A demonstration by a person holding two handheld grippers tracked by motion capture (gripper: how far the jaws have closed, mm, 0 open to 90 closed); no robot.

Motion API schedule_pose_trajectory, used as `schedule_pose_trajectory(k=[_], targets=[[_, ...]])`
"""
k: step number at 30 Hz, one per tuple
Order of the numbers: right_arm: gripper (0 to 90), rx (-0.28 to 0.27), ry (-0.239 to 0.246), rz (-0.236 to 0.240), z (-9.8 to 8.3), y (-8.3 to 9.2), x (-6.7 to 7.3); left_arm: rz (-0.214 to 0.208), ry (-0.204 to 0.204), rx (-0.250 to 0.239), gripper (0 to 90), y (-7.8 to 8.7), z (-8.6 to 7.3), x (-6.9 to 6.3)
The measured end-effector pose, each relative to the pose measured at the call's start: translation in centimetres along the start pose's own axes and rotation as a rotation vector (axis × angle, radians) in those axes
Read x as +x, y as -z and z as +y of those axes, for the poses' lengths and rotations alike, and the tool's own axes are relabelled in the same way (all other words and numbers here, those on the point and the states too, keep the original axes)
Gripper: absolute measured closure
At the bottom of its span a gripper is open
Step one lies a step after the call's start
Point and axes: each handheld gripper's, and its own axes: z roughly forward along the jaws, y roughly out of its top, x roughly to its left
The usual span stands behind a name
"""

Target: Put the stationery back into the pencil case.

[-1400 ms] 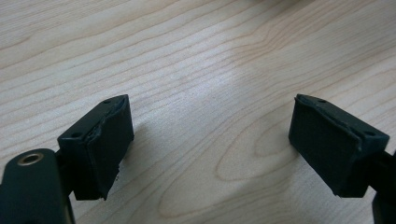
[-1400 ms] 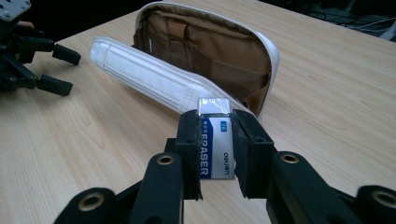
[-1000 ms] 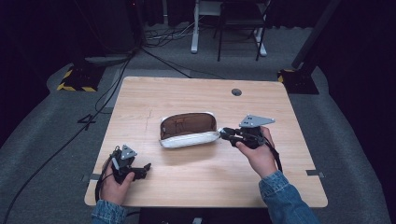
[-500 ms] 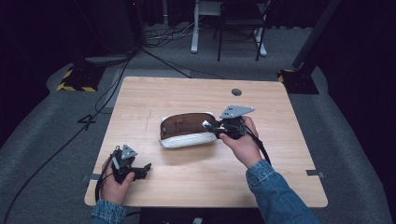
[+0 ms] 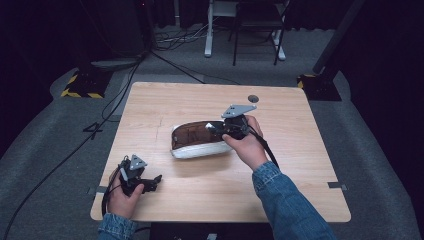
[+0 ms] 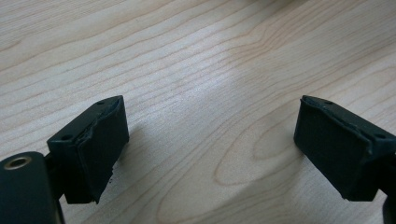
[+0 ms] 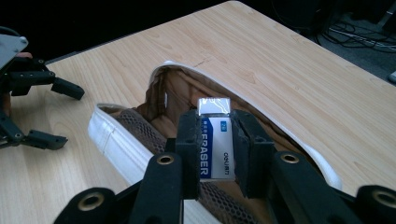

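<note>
A white pencil case with a brown lining lies open in the middle of the wooden table. My right gripper hovers over the case's right end, shut on a white and blue eraser that is squeezed between the two pads, with the open case just beyond it. My left gripper rests near the table's front left corner, jaws wide apart. In the left gripper view its fingers frame bare wood, with nothing between them.
A small dark round spot marks the table near its far right edge. Cables and a yellow-black striped base lie on the floor beyond the table's left side. Chair and desk legs stand at the back.
My right gripper has carried the eraser leftward from beside the case's right end to over its opening. The left gripper has stayed put.
</note>
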Motion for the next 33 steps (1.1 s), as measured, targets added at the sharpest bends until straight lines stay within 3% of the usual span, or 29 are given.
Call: schedule_pose_trajectory(k=[13,25,33], targets=[[73.6,0.092,0.031,0.004,1.4,-3.5,0.1,-0.001,0.0,0.0,10.6,0.0,0.0,0.0],[73.5,0.101,0.029,0.026,1.4,-4.7,0.8,-0.001,0.0,0.0,10.6,0.0,0.0,0.0],[73.5,0.142,0.028,0.036,0.9,-5.6,0.8,-0.001,0.0,0.0,10.6,0.0,0.0,0.0]])
